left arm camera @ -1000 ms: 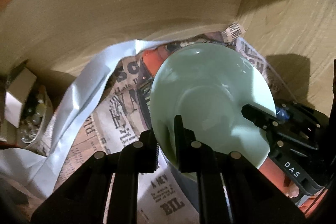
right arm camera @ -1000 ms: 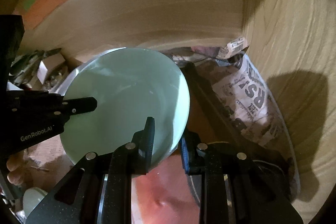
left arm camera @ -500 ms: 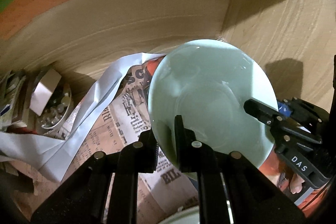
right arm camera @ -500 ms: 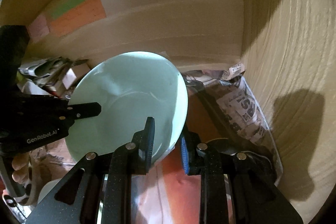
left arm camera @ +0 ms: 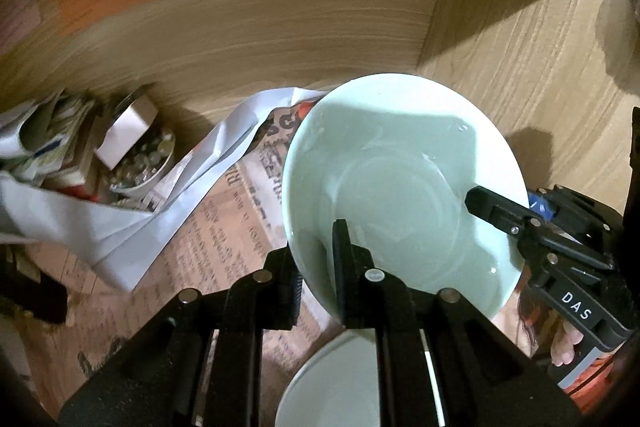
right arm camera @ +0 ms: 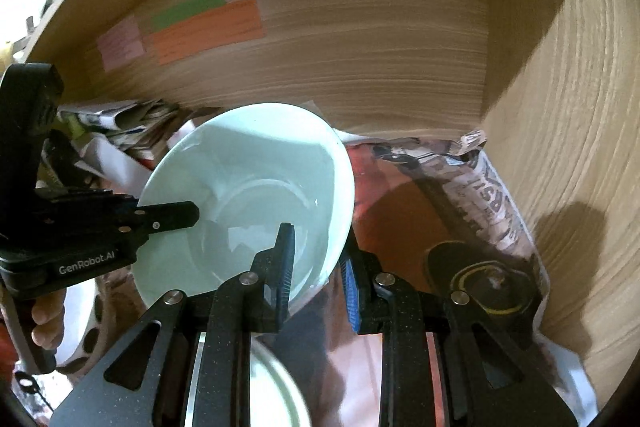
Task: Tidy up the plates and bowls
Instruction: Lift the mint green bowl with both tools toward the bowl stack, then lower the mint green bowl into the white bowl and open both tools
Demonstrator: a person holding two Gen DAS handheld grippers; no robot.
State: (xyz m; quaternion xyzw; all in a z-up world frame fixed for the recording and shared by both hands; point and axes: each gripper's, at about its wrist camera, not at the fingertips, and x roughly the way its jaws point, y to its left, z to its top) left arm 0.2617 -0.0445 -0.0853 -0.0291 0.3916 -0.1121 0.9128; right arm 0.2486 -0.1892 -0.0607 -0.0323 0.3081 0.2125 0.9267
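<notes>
Since a second ago we have lifted the pale green glazed ceramic bowl (left arm camera: 404, 183) clear of the newspaper-lined cabinet floor (left arm camera: 224, 227); left gripper (left arm camera: 316, 275) and right gripper (right arm camera: 316, 267) each clench opposite rims, above a second pale bowl (left arm camera: 332, 387).

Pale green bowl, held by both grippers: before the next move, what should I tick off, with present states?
1. Left gripper clamped on the pale green bowl rim: ok.
2. Right gripper clamped on the opposite rim: ok.
3. Bowl clear of the newspaper lining: ok, it hangs above it.
4. Bowl empty: ok, nothing inside.
5. Second pale dish directly below the bowl: cannot tell, only its edge shows behind the fingers.
6. Dark round lid out of the way: ok, off to the right by the wooden wall.
</notes>
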